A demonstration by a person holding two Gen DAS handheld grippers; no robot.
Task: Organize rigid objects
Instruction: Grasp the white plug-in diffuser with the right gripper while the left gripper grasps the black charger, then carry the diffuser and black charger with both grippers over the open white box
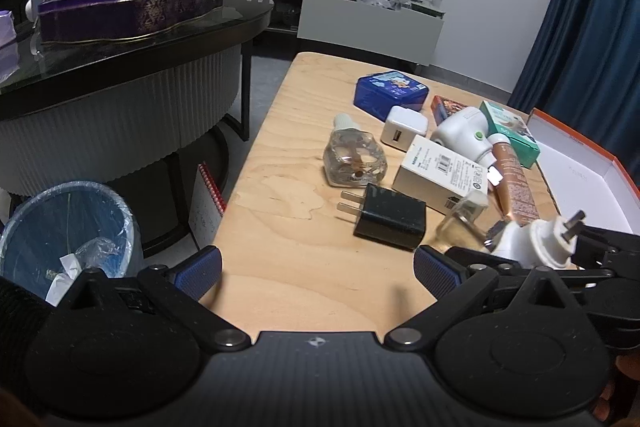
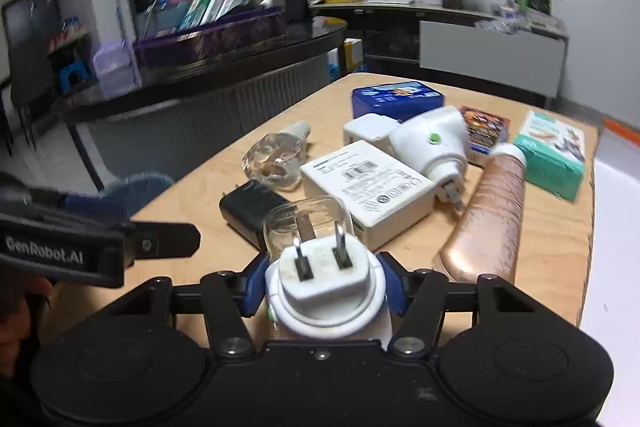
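White plug-in vaporizer (image 2: pixel 326 287), two prongs up, clear bottle attached.

Both wrist views look down, close, across the same cluttered wooden table (image 1: pixel 280 211).

The desk (image 1: pixel 288 227) is pale, matt wood with visible grain. On it, the black charger (image 1: pixel 390 221) is matt plastic with bare metal prongs; just behind it the refill bottle (image 1: pixel 354 157) is clear and glossy. The white plug-in heater (image 2: pixel 328 291) between the right claw's (image 2: pixel 325 287) ribbed blue pads (image 2: pixel 394 287) is smooth plastic. Right of the charger lies a shiny copper-coloured tube (image 2: pixel 488 215).
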